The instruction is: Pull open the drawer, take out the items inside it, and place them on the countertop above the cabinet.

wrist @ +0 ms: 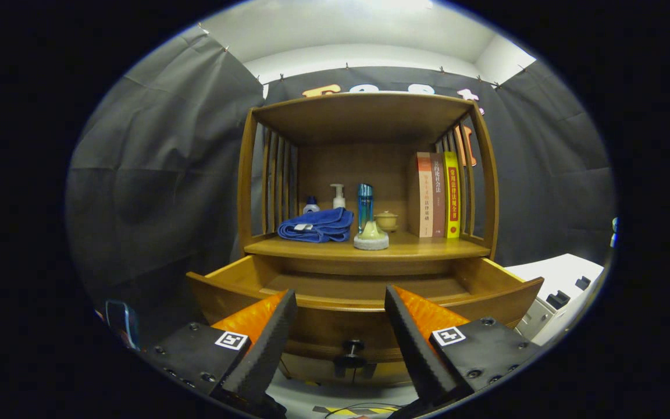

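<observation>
A wooden cabinet's drawer (pixel 364 317) stands pulled open just ahead of my fingers, and its visible inside looks bare. Its dark knob (pixel 352 349) sits low between the fingers. My gripper (pixel 341 297) is open, holding nothing, a little in front of the drawer's front panel. On the countertop (pixel 428 249) above lie a folded blue towel (pixel 316 226), a small blue-capped bottle (pixel 310 205), a white pump bottle (pixel 338 196), a tall teal bottle (pixel 364 206), a pale green and white piece (pixel 371 235) and a small lidded cup (pixel 387 220).
Three upright books (pixel 437 195) stand at the countertop's right end. Slatted wooden sides and a top board enclose the shelf. A white appliance (pixel 562 291) stands right of the drawer. A blue-rimmed object (pixel 121 323) sits low at the left.
</observation>
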### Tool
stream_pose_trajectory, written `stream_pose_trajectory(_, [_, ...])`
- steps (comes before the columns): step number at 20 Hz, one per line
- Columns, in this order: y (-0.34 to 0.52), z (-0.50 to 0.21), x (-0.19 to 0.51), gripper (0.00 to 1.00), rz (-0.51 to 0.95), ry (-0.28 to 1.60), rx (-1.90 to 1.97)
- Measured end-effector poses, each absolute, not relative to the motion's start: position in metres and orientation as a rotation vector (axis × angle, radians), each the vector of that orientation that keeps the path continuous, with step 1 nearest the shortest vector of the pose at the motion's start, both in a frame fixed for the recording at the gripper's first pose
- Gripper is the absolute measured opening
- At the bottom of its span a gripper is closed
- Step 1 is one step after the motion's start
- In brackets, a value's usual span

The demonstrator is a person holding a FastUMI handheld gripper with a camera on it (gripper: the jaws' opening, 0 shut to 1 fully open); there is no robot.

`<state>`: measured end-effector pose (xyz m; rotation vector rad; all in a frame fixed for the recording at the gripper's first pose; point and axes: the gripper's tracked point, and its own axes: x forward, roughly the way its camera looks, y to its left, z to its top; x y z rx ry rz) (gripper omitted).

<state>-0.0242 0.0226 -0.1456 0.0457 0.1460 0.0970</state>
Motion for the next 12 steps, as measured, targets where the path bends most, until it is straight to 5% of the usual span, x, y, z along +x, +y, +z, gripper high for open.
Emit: stream_pose_trajectory(12, [0.029, -0.205, -0.017, 0.99, 0.109, 0.204, 0.052])
